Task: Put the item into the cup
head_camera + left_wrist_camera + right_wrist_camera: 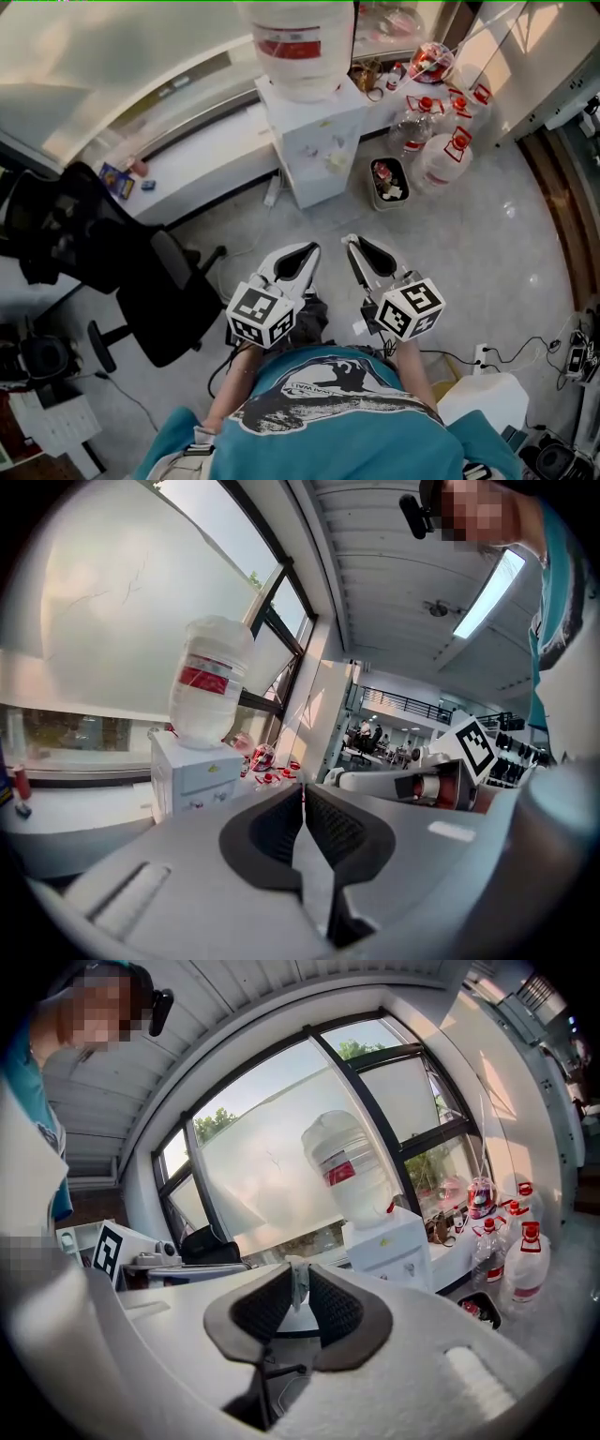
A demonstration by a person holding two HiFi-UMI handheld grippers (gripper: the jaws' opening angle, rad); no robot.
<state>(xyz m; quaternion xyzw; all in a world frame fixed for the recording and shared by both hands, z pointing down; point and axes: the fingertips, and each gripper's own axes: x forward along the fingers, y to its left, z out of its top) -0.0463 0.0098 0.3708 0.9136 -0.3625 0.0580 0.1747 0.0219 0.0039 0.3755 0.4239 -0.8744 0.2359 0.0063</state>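
Note:
A person holds both grippers up in front of the chest, above the floor. My right gripper (353,244) (297,1275) is shut on a small pale, thin item (296,1290) that stands pinched between its black ribbed pads. What the item is cannot be told. My left gripper (307,251) (303,797) is beside it to the left, jaws together with nothing between them. No cup shows in any view.
A white water dispenser (314,131) with a big bottle (300,42) stands ahead by the window. Several red-capped water bottles (441,155) and a small dark bin (387,183) sit on the floor to its right. A black office chair (155,291) is at the left.

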